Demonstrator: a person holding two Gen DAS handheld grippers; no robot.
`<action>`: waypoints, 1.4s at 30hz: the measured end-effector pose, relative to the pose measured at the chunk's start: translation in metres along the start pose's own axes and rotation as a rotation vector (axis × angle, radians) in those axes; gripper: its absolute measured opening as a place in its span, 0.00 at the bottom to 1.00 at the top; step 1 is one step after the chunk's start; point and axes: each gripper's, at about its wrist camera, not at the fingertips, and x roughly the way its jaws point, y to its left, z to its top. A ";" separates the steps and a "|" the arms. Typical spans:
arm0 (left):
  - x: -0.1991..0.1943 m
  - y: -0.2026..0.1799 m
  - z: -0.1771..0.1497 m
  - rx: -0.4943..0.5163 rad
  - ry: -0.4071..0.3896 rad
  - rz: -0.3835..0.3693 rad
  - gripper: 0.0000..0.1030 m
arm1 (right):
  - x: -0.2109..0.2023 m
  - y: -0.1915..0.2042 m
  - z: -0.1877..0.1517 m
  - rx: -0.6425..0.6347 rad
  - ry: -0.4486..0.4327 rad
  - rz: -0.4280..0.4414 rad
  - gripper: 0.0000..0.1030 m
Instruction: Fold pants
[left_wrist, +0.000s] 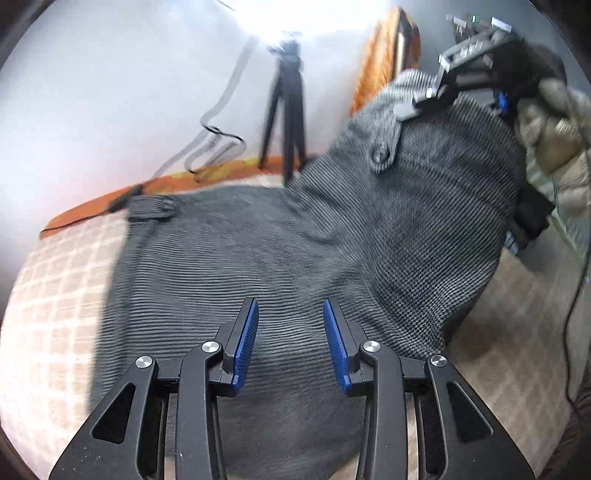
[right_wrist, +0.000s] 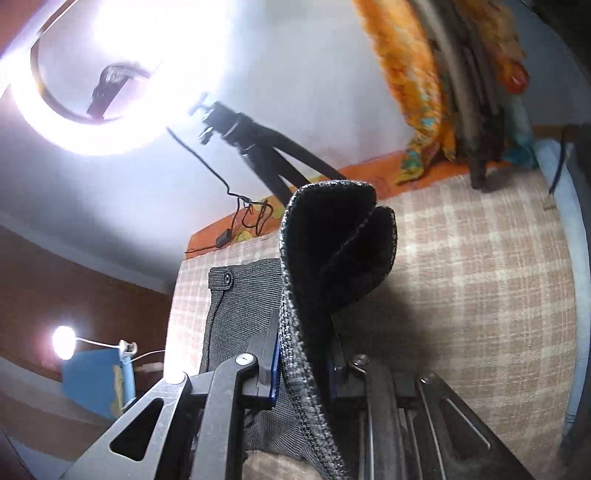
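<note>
Dark grey woven pants (left_wrist: 295, 251) lie on a checked beige bed cover (left_wrist: 55, 295). My left gripper (left_wrist: 291, 314) is open, its blue pads just above the flat part of the pants, holding nothing. My right gripper (left_wrist: 424, 103) shows at the upper right of the left wrist view, lifting the waistband end with the buttoned pocket flap (left_wrist: 380, 153). In the right wrist view the right gripper (right_wrist: 304, 354) is shut on a folded edge of the pants (right_wrist: 317, 258), which stands up between its fingers. The rest of the pants (right_wrist: 240, 306) lies below to the left.
A black tripod (left_wrist: 288, 110) with a bright ring light (right_wrist: 92, 74) stands at the bed's far edge by the white wall, with a black cable (left_wrist: 214, 136). An orange sheet (left_wrist: 110, 203) edges the bed. Orange patterned clothes (right_wrist: 417, 92) hang at the right.
</note>
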 end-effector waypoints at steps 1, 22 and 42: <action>-0.009 0.008 0.000 -0.011 -0.013 0.005 0.34 | 0.003 0.007 0.001 -0.009 0.001 -0.013 0.17; -0.085 0.130 -0.056 -0.236 -0.079 0.104 0.34 | 0.141 0.154 -0.032 -0.306 0.125 -0.289 0.18; -0.103 0.133 -0.062 -0.384 -0.108 -0.088 0.47 | 0.143 0.209 -0.071 -0.403 0.110 -0.032 0.40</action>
